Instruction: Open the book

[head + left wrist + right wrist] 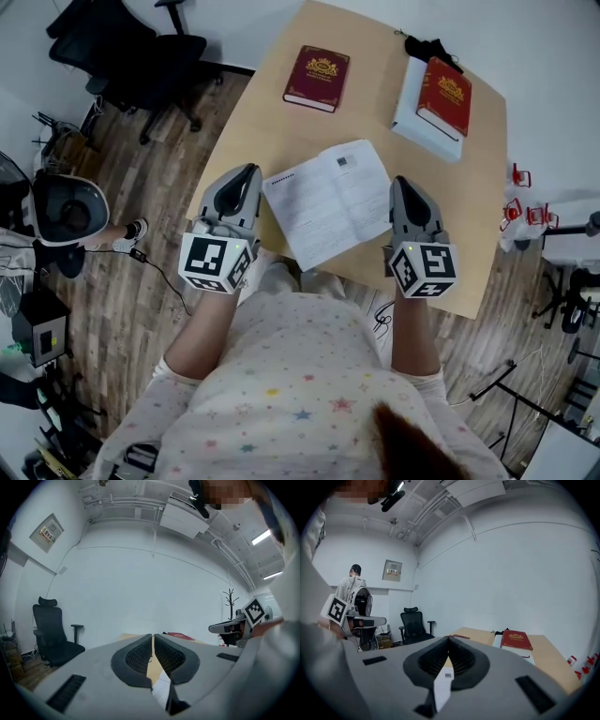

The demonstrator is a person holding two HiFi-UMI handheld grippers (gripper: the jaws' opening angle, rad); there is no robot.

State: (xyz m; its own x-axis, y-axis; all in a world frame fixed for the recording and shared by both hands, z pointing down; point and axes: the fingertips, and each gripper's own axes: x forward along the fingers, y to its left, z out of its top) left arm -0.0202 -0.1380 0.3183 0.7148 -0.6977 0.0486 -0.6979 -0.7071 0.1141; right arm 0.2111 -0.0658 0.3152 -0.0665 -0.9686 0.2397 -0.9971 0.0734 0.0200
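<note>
Book point(328, 202) lies open on bench point(281, 131), between left gripper point(251, 172) and right gripper point(401, 184). Left fingers point(139, 657) and right fingers point(461, 660) are closed, empty, tips just beside page edges.

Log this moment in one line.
white book: open, flat | left gripper: shut, empty, beside left page | right gripper: shut, empty, beside right page
</note>
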